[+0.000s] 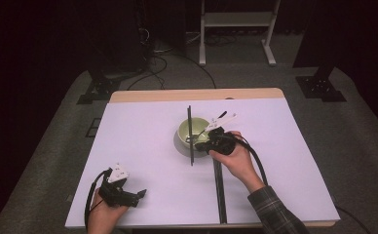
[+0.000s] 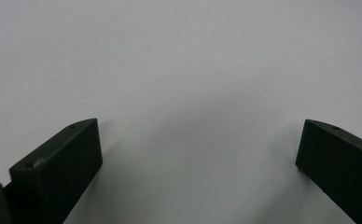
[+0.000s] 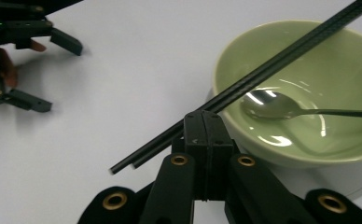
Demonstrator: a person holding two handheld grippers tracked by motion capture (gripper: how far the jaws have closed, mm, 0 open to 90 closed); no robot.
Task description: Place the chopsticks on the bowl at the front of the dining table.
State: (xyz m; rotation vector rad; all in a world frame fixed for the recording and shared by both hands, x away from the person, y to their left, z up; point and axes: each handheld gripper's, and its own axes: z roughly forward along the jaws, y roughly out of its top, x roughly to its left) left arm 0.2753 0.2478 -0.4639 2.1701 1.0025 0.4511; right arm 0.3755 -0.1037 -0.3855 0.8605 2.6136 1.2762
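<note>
We held a gripper in each hand over the white table (image 1: 143,146). Our right gripper (image 3: 202,122) sat at the near edge of the green bowl (image 3: 337,60), its jaws pressed together on a pair of black chopsticks (image 3: 263,72). In the right gripper view the chopsticks ran from a loose end near the jaws, slanting up across the bowl's rim and over its hollow; their short ends stuck out on the near side of the jaws. In the high view the chopsticks (image 1: 190,134) lay as a thin dark line across the left part of the bowl (image 1: 184,130), reaching past it on both sides, with our right gripper (image 1: 216,141) just beside the bowl.

Inside the bowl a metal spoon (image 3: 272,107) rested with its scoop on the bottom and its handle leading off toward the far rim.

Our left gripper (image 1: 128,196) lay well apart from the bowl, near the front left corner of the table. Its jaws were spread wide with nothing between them, only bare table showing in the left gripper view. A long dark strip (image 1: 219,190) ran across the table from beneath our right hand (image 1: 238,161) to the front edge.
</note>
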